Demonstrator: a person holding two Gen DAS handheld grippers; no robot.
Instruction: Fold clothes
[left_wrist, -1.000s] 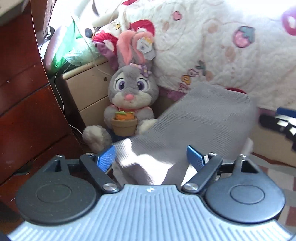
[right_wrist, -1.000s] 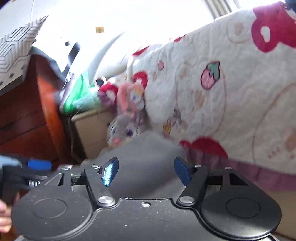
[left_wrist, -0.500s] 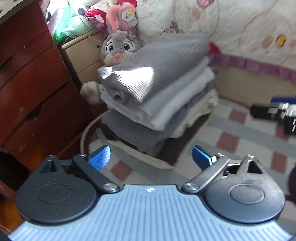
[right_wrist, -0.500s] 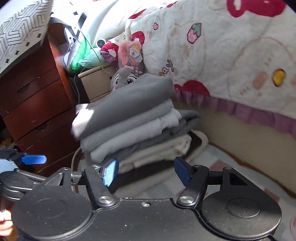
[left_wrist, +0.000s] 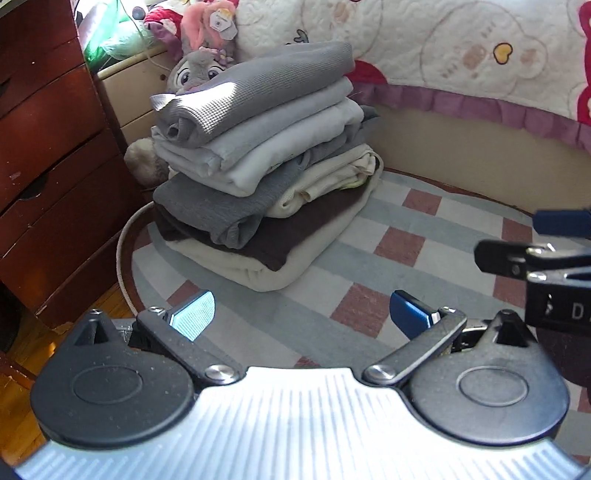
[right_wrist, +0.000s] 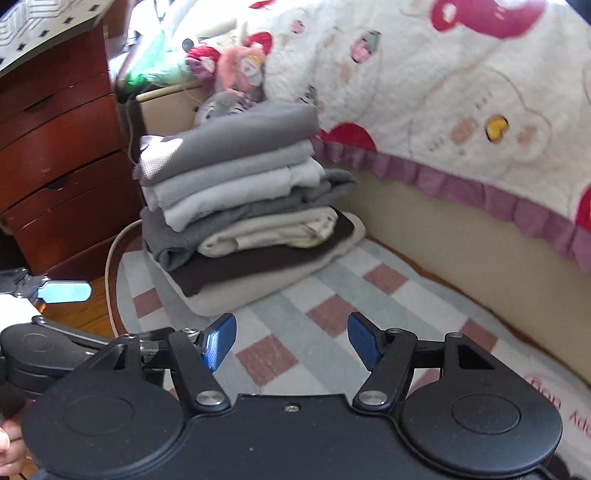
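Grey waffle-knit top (left_wrist: 258, 92), folded, crowns the stack (left_wrist: 258, 173) of folded clothes: pale grey and white pieces under it, then dark grey, cream, brown, and a cream base layer.

Location: stack sits on the checked rug (left_wrist: 406, 240), at 11 o'clock from both claws in each wrist view, close beside the bed (right_wrist: 443, 221) and in front of a plush rabbit (left_wrist: 199, 66). Red-brown drawers (left_wrist: 44, 166) stand at 9 o'clock.

Left claw (left_wrist: 301, 314): jaws at full spread, having just been opening, nothing between them, only rug beyond. Apart from the stack.

Right claw (right_wrist: 291, 341): jaws parted to a middling gap, nothing held, likewise clear of the stack. Its tip also shows at 3 o'clock in the left view.

Condition of stack: upper layers overhang toward 9 o'clock; the top piece lies tilted, its near corner lifted.

Hazards, as judged:
- Stack may lean or slide toward the drawers, since the upper pieces are offset from the base.
- Another garment laid on top could tip it, given height and soft footing.
- A claw passing low at 11 o'clock could snag the lifted corner and undo the fold.
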